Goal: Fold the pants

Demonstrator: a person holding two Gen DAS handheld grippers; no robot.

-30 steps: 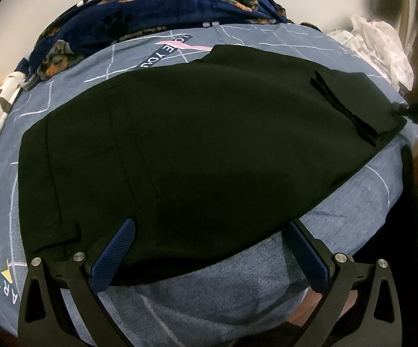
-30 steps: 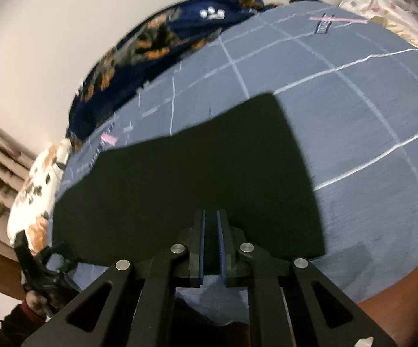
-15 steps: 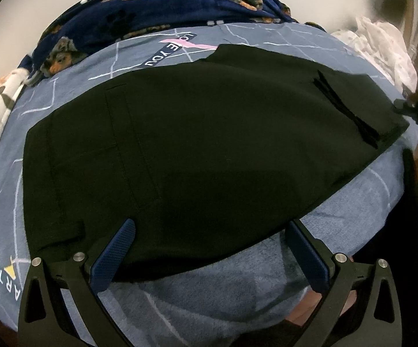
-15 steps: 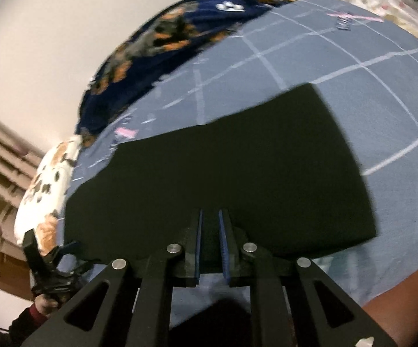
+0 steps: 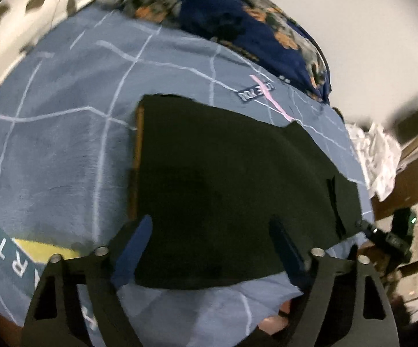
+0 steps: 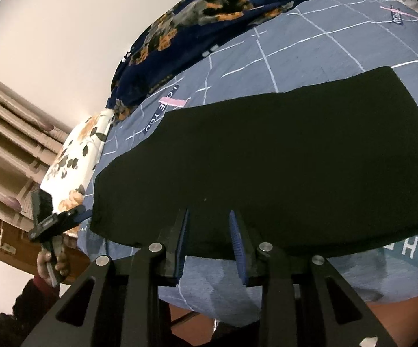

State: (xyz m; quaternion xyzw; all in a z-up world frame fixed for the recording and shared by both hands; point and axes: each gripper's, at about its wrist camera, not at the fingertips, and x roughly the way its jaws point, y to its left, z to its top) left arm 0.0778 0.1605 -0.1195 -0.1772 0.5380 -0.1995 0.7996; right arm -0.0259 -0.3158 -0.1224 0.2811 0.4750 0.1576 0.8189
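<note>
The black pants (image 6: 266,167) lay flat on the blue sheet (image 5: 53,150) of a bed, already folded into a broad dark slab, with its near edge running along the bed's front edge. In the left wrist view the pants' left border showed a thin brown strip along it, and at the far right end a narrow flap or loop stood out, though the blur of that frame made it hard to say which. The left gripper (image 5: 209,248) hung over the near edge of the pants with its blue pads spread wide; its jaws had just been closing somewhat, yet cloth lay only below them and nothing was pinched. The right gripper (image 6: 209,240) hovered above the same near edge farther along, its pads a modest gap apart; its jaws had just been opening, and no cloth was held between them. Each gripper showed in the other's view at the pants' opposite end: the left one at the left rim of the right wrist view, gripped by a hand (image 6: 51,263), and the right one at the right rim of the left wrist view. A dark blue blanket (image 6: 197,29) with orange and grey figures was heaped along the bed's far side against a pale wall (image 6: 73,23). A floral pillow (image 6: 76,156) sat at the bed's end, and crumpled white cloth (image 5: 379,159) lay past the other end.
</note>
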